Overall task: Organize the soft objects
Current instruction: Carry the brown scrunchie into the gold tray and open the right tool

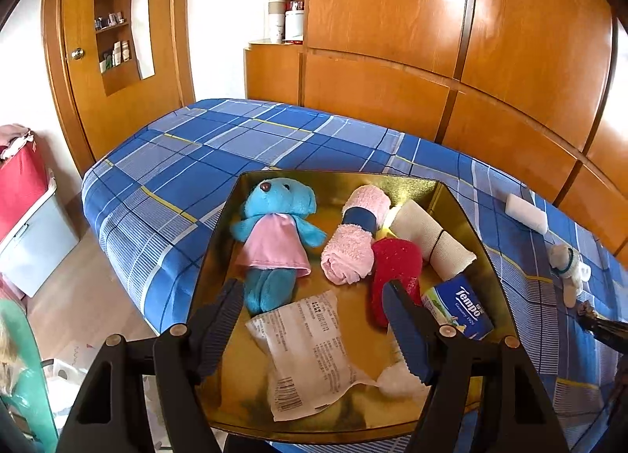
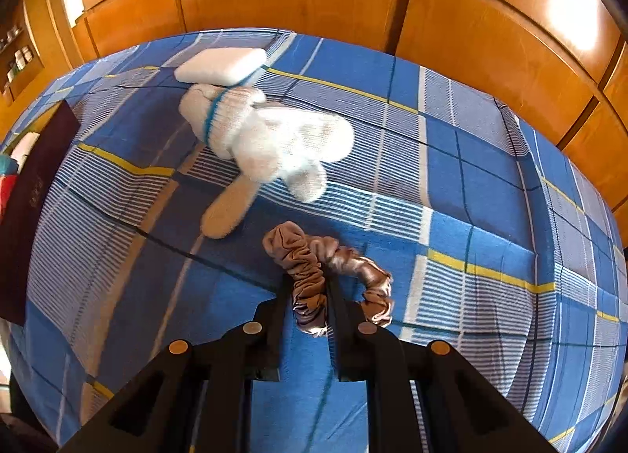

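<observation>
A gold tray lies on the blue plaid bed. In it are a blue teddy in a pink dress, a rolled pink towel, a red slipper, a cream roll, a Tempo tissue pack and a white plastic packet. My left gripper hangs open over the tray's near side, empty. My right gripper is shut on a brown satin scrunchie at the bed surface. A white plush toy and a white pad lie beyond it.
The wooden wardrobe wall runs behind the bed. The tray's dark outer wall shows at the left of the right wrist view. A red and white bin stands on the floor left of the bed.
</observation>
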Available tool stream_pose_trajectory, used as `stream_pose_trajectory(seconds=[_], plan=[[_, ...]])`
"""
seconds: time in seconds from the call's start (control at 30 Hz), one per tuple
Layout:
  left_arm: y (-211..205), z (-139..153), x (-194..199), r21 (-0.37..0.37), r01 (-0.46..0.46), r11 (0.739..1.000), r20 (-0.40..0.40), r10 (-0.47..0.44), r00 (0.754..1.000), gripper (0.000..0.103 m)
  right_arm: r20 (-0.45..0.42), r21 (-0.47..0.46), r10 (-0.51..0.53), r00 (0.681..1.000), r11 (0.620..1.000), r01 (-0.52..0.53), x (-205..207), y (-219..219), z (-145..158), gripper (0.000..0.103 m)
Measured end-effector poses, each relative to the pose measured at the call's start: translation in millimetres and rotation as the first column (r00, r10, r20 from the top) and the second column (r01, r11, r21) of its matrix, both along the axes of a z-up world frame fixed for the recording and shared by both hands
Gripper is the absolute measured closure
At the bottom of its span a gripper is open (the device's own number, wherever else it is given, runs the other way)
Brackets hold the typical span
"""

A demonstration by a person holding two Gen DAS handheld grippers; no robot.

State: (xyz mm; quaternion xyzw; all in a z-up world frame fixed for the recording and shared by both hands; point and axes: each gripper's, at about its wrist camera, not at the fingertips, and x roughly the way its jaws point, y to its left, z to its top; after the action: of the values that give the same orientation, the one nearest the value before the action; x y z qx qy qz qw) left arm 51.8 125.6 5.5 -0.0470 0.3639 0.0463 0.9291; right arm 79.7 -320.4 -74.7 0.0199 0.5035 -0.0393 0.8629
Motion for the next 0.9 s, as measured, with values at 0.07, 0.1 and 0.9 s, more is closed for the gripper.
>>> stream_pose_trajectory(seconds=[0.07, 0.1, 0.9], plan=[[1.1, 0.7, -1.0, -0.004, -0.001, 1.0, 0.002, 0.001, 1.0, 0.029, 0.023, 0.015, 0.01, 1.0, 1.0, -0.011, -2.5, 7.5, 7.5, 0.089], [1.8, 1.3, -1.6, -0.006, -0.002, 1.0, 0.005, 0.002, 1.0, 0.029, 0.039, 0.025, 0.017, 0.999, 1.0, -0.017, -3.2, 11.6, 11.7, 0.089], [14.9, 4.5, -9.3, -0.026, -0.031, 0.999, 0.018, 0.031, 0.999, 0.029, 0.285, 0.245, 0.477, 0.832, 0.802, -0.544, 22.9, 255.5, 106.9, 0.089]])
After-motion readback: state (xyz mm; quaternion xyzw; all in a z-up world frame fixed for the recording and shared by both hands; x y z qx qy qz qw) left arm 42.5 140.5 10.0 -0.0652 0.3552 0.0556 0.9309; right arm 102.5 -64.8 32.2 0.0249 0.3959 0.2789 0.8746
